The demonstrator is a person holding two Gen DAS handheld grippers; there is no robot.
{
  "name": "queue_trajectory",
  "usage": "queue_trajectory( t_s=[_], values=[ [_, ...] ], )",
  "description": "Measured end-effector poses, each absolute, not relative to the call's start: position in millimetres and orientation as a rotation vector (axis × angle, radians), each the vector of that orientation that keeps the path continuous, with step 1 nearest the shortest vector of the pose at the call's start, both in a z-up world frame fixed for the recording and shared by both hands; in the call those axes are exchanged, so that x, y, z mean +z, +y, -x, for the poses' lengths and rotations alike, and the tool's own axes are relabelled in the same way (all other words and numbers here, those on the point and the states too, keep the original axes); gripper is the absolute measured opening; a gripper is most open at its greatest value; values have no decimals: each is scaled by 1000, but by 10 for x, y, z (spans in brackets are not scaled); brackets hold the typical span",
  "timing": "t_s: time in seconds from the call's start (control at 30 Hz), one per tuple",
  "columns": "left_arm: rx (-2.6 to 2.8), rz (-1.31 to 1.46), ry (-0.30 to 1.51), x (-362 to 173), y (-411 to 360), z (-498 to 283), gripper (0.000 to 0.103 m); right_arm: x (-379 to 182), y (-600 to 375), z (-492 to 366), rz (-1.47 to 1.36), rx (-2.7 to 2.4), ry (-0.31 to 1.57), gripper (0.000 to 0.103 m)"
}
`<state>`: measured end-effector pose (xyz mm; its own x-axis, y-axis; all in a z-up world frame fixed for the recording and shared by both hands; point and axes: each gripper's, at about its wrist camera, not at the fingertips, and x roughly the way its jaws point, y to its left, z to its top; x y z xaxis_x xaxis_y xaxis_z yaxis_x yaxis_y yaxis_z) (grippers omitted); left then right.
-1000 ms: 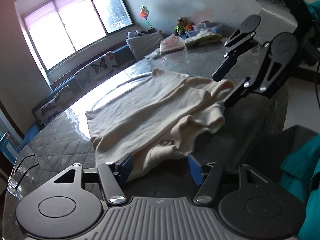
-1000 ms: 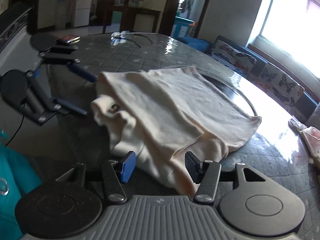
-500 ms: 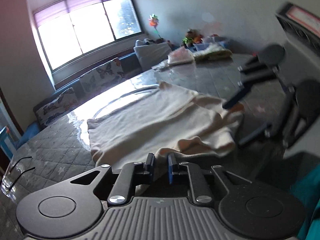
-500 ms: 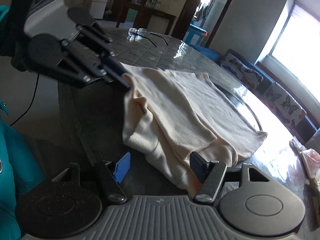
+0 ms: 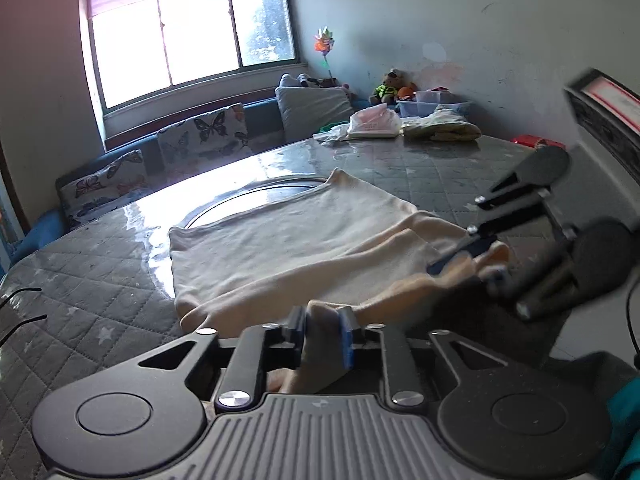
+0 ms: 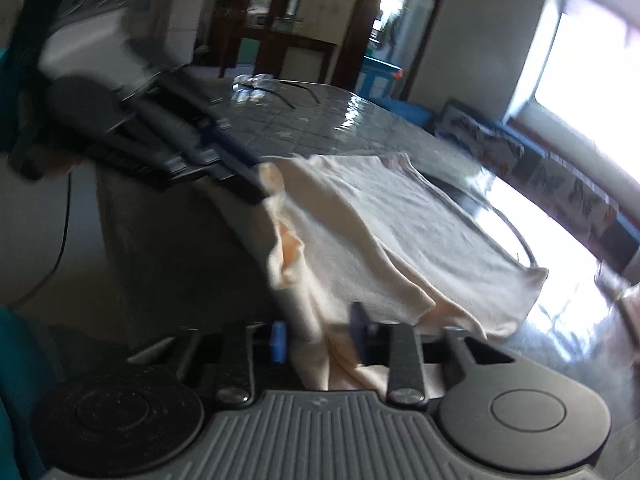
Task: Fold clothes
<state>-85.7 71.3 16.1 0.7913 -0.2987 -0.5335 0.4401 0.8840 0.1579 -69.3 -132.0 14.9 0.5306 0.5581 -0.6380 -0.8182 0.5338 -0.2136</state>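
Since a second ago both grippers have gone from standing wide apart at the near hem to closing in on the cloth. On the left, the left gripper (image 5: 323,334) is clamping a bunched fold of the cream shirt (image 5: 304,240) between its blue pads — the fabric is filling the narrow gap and trailing back under the gripper body. Across the middle, the shirt is lying spread on the grey quilted table (image 5: 92,300), its far hem reaching over the round glass inset (image 5: 248,200), while its near edge is lifting off the table edge. On the right, the right gripper (image 6: 318,336) is holding cloth between its fingers too, though they are sitting further apart and the picture is blurring, so I cannot tell whether it is pinching.
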Motion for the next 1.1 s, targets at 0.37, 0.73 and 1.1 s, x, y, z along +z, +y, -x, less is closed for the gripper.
queue_trajectory(
  t_s=[0.37,0.73,1.1],
  values=[
    [-380,-480,515,-52,665,1022,52,325,-1450,463,347,863,631,15],
    [-339,-549,528,-156,719,838,19,377,-1430,441,334,839,612,10],
    [-326,-452,500,95,756,1076,10,566,-1508,714,364,884,531,9]
  ],
)
